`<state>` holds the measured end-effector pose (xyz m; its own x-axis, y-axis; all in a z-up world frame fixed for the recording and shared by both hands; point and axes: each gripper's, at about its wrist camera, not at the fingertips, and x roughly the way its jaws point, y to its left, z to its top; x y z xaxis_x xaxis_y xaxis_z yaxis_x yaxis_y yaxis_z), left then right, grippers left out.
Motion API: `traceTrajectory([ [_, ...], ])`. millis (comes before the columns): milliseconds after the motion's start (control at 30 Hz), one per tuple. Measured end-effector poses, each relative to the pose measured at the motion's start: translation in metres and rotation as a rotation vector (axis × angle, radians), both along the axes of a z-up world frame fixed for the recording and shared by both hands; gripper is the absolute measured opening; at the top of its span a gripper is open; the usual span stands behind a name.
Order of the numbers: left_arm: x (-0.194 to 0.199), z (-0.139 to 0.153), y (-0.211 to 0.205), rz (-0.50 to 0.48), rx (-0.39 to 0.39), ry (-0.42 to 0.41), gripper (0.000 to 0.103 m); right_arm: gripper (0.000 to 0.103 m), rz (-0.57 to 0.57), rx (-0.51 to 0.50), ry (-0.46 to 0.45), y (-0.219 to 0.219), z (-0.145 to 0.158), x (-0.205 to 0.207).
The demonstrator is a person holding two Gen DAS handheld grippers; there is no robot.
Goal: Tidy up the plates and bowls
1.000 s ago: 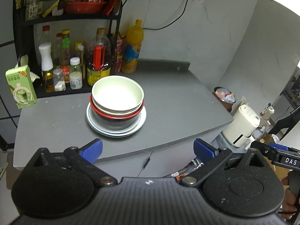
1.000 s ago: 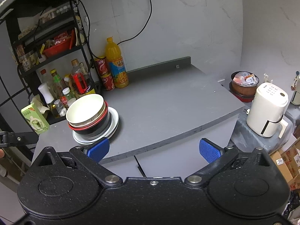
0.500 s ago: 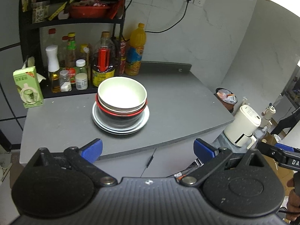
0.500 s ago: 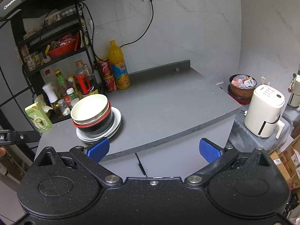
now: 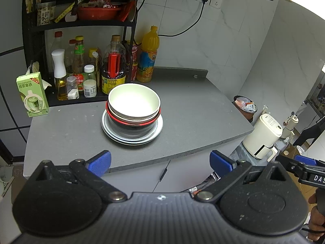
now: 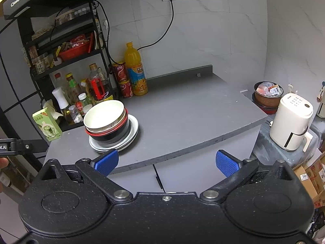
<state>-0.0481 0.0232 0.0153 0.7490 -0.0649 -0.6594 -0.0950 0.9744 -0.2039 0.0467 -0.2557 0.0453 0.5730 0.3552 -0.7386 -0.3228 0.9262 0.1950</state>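
Note:
One stack stands on the grey counter (image 5: 193, 118): a cream bowl (image 5: 134, 101) on top, nested in a red-rimmed black bowl (image 5: 132, 125), all on white plates (image 5: 132, 138). The right wrist view shows the same cream bowl (image 6: 103, 113), black bowl (image 6: 113, 134) and plates (image 6: 133, 130) at left of the counter (image 6: 193, 111). My left gripper (image 5: 160, 162) is open and empty, held off the counter's front edge, below the stack. My right gripper (image 6: 166, 162) is also open and empty, in front of the counter's edge and right of the stack.
A black rack (image 5: 81, 22) with bottles and a red basin stands behind the stack. An orange juice bottle (image 5: 148, 61) and a green carton (image 5: 32, 95) flank it. Past the counter's right end are a white appliance (image 6: 292, 122), a brown bin (image 6: 268, 93) and cartons.
Both grippers have drawn back and up from the counter, so the stack looks smaller and farther away. The stack itself has not moved.

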Motion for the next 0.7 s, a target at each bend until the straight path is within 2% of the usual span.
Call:
traceTrajectory([
  [700,0.009,-0.001,-0.012,-0.009,0.001,0.002,0.102,0.103,-0.002,0.000,-0.010,-0.007,-0.002,0.003],
])
